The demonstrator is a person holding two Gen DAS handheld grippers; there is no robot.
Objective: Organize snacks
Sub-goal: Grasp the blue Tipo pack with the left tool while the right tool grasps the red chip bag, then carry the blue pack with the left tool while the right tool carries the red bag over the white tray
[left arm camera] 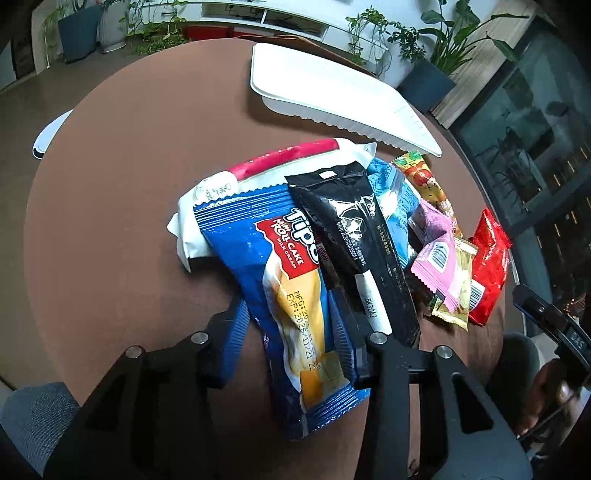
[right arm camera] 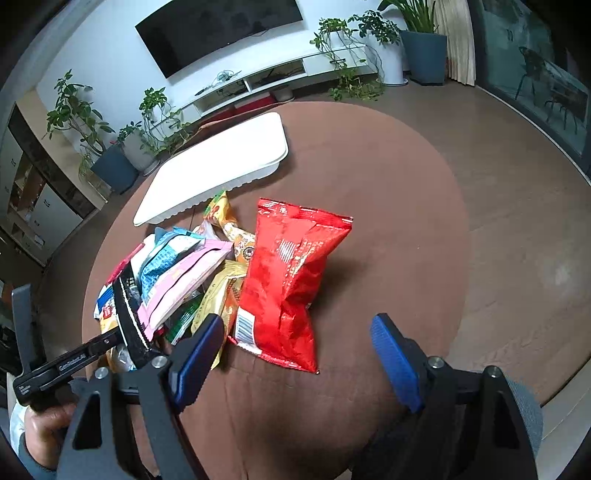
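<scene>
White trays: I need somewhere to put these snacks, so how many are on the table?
1. The white tray sits at the far side of the table, just beyond the snack pile. A second one hidden under the pile looks unlikely.

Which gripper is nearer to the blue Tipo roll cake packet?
Left. The left gripper is closed on the blue Tipo packet; the right gripper stands open by the red bag, across the pile.

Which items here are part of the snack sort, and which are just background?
Job:
- Tipo roll cake pack, between the left hand-held gripper pads
- black packet
- pink packet
- red bag
- white tray
- right hand-held gripper, open

Background:
- potted plants
- TV
</scene>
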